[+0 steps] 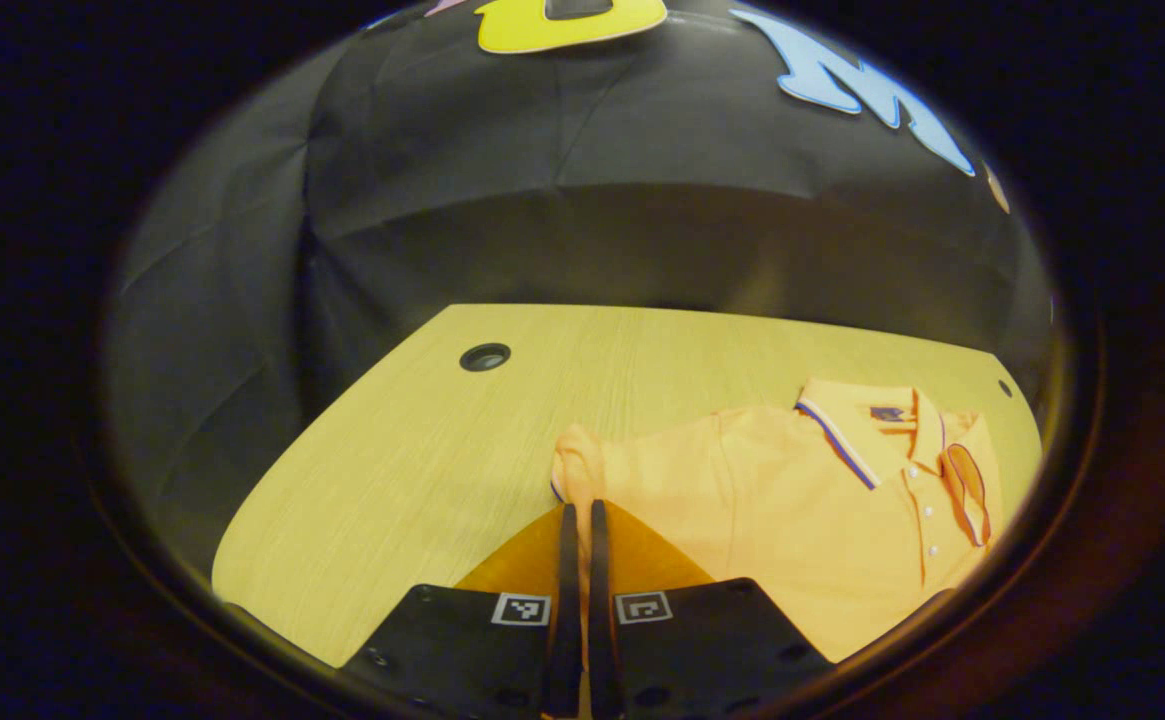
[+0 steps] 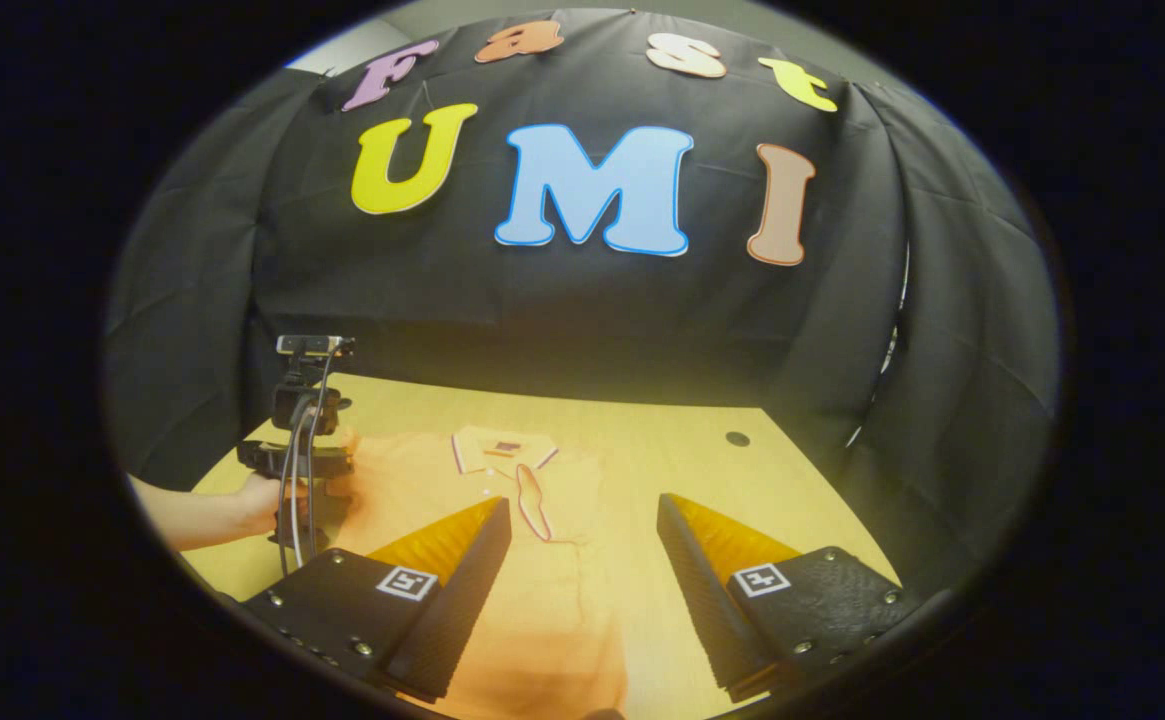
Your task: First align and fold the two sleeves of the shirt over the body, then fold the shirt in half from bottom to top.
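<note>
Orange short-sleeved polo shirt [image 1: 802, 520] lies flat on the pale wood counter [image 1: 422, 470], my left gripper [image 1: 578, 520] fingers pinched together on its sleeve edge, right gripper [image 2: 582, 540] fingers wide apart above the body; thin cloth could slip out mid-fold, leaving the sleeve crooked.

We count one orange polo shirt [image 1: 782, 510] on one wooden table [image 1: 422, 470]. The shirt has one striped collar [image 1: 847, 435] and three white placket buttons [image 1: 927, 510]. The table has two round cable holes [image 1: 485, 356]. We count two grippers: the left gripper [image 1: 579, 515] and the right gripper [image 2: 582, 525]. One hand [image 2: 267, 500] is visible.
</note>
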Motion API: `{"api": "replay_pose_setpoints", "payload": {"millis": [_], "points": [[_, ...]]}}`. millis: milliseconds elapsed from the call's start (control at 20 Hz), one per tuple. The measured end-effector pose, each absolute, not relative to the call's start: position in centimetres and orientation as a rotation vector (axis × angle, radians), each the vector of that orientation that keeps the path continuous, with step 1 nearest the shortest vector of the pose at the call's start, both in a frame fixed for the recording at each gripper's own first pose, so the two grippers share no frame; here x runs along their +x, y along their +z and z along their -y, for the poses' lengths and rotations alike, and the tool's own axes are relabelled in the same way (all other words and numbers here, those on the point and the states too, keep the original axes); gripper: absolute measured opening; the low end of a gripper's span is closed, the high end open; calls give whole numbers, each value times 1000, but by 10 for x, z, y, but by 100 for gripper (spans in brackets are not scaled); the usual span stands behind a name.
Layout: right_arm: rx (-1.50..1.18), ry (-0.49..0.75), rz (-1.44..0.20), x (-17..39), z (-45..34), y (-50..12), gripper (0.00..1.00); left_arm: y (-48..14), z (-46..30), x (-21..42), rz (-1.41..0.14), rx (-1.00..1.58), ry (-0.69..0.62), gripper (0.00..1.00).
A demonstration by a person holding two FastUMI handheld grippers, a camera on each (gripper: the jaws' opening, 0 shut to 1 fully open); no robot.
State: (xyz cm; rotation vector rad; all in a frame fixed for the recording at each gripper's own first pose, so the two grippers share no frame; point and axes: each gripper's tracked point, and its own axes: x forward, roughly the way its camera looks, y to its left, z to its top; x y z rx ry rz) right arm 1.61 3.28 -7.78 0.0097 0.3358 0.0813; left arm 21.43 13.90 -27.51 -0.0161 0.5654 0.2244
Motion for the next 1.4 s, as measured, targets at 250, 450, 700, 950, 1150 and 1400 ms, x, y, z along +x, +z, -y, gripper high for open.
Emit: {"api": "replay_pose_setpoints", "payload": {"millis": [250,450,700,950,1150,1400], "points": [[14,88,-329,12,-33,-77,92,-241,-103,217,-504,-26,161,10],[18,60,-330,11,-33,-79,91,-234,-64,218,-493,-12,82,10],[27,16,-353,7,-41,-96,91,-251,-30,219,-533,4,8,10],[38,13,-371,-3,-42,-103,92,-257,-15,214,-574,-21,-26,26],[30,31,-354,-7,-36,-103,92,-249,-8,198,-577,-30,-53,79],[32,63,-342,-20,-29,-114,92,-232,-6,162,-556,-30,-54,89]]}}
